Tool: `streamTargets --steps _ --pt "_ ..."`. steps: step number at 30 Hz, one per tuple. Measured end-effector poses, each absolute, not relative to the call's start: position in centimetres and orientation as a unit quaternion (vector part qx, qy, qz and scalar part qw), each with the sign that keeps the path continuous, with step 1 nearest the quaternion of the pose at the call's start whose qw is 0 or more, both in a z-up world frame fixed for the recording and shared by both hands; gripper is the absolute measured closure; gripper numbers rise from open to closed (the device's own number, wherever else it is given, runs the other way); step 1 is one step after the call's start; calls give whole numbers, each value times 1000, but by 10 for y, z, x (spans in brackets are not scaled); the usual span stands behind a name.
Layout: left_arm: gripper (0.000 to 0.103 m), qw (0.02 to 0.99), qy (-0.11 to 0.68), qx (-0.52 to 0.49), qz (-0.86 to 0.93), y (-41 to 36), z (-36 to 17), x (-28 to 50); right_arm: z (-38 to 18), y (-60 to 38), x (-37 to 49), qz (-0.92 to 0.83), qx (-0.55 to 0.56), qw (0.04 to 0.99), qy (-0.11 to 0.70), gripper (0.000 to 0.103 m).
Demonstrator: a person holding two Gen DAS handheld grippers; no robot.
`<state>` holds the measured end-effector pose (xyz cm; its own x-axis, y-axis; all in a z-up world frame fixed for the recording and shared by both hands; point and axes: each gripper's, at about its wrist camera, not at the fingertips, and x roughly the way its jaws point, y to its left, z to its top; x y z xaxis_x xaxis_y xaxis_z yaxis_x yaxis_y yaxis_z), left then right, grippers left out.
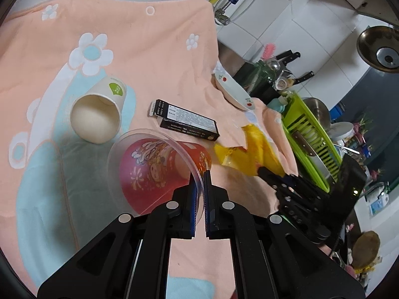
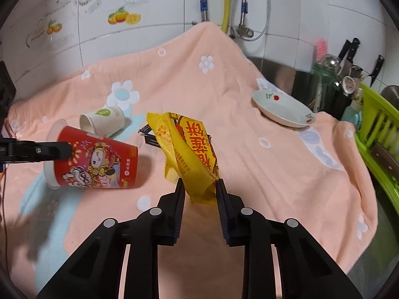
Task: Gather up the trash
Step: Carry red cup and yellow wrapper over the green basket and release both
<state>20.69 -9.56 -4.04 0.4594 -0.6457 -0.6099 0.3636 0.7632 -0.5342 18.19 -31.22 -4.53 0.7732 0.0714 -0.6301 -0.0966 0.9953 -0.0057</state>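
Observation:
My left gripper [image 1: 199, 174] is shut on the rim of a red printed plastic cup [image 1: 154, 172] that lies on its side; the cup also shows in the right wrist view [image 2: 97, 162] with the left gripper's finger [image 2: 49, 150] on it. My right gripper [image 2: 199, 183] is shut on a yellow snack wrapper [image 2: 189, 147] and holds it upright above the cloth; the wrapper also shows in the left wrist view [image 1: 251, 152]. A white paper cup [image 1: 99, 114] and a black box [image 1: 187, 122] lie on the peach towel [image 1: 149, 49].
A white dish [image 2: 281, 109] with a red print sits at the towel's right side. A green dish rack [image 2: 379, 134] stands to the right, with knives [image 2: 349, 49] and jars behind it. A tiled wall with pipes [image 2: 227, 0] rises at the back.

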Motion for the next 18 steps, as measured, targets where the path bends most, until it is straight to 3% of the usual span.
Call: streamTargets --steps 18 --pt "99 807 413 -155 -393 -144 -16 137 -32 -365 39 -29 29 948 317 81"
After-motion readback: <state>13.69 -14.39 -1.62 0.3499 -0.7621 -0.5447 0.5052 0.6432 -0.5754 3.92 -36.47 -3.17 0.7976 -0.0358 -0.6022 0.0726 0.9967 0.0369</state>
